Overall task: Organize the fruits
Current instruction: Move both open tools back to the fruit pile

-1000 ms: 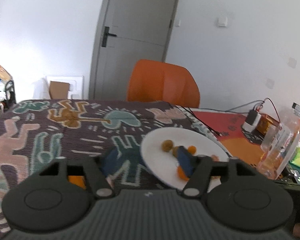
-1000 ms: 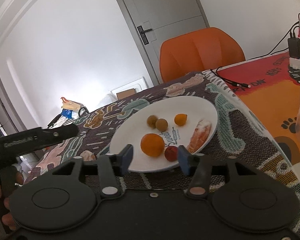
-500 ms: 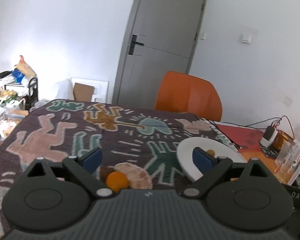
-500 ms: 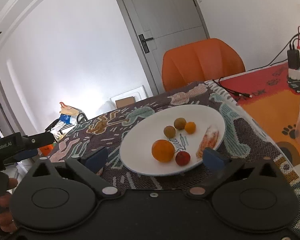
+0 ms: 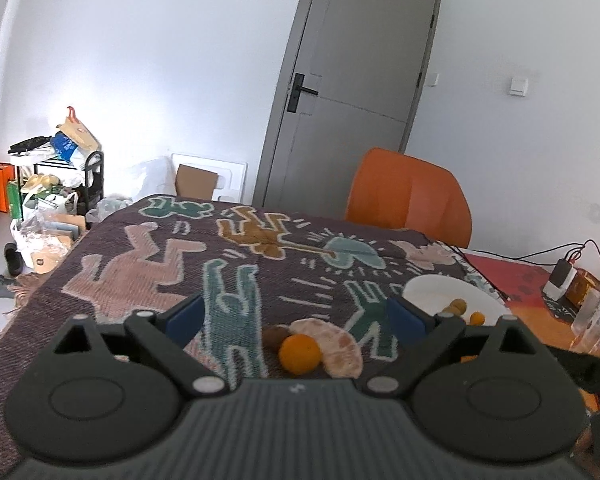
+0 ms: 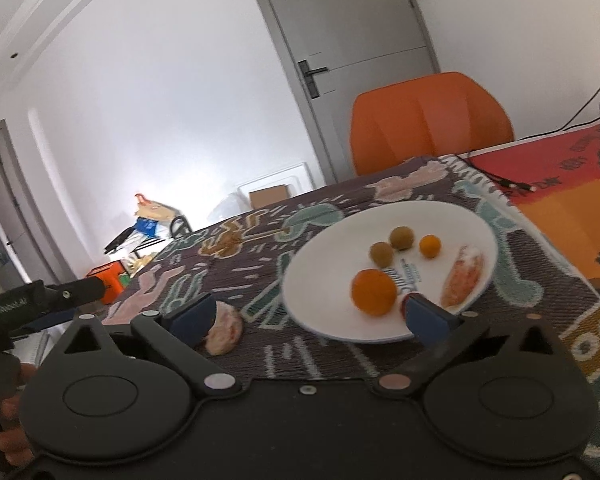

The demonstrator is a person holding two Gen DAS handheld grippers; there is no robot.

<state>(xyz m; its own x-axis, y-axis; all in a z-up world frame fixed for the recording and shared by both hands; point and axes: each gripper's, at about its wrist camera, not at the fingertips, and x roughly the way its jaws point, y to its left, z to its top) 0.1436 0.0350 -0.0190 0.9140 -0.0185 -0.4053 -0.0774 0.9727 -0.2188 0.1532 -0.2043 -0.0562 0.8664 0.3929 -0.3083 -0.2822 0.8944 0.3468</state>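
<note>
My left gripper (image 5: 296, 316) is open above the patterned cloth. Between its fingers lie a small orange (image 5: 300, 354), a peeled citrus segment (image 5: 334, 346) and a brown round fruit (image 5: 274, 336). The white plate (image 5: 428, 290) is to the right. In the right wrist view my right gripper (image 6: 312, 314) is open and empty just in front of the white plate (image 6: 324, 264). The plate holds an orange (image 6: 373, 292), two brown fruits (image 6: 392, 246), a small orange (image 6: 429, 246), a citrus segment (image 6: 462, 276) and a red fruit partly hidden by the right finger. Another segment (image 6: 224, 330) lies on the cloth left of the plate.
An orange chair (image 5: 406, 196) stands behind the table. A red and orange mat (image 6: 560, 184) with cables and a power block (image 5: 562, 284) lies to the right, with a clear bottle (image 5: 596, 316) at its near side. The left gripper's body (image 6: 40, 300) shows at left.
The left gripper has swung left from the plate to the loose fruits on the cloth and opened wide. The right gripper has opened and pulled back a little from the plate.
</note>
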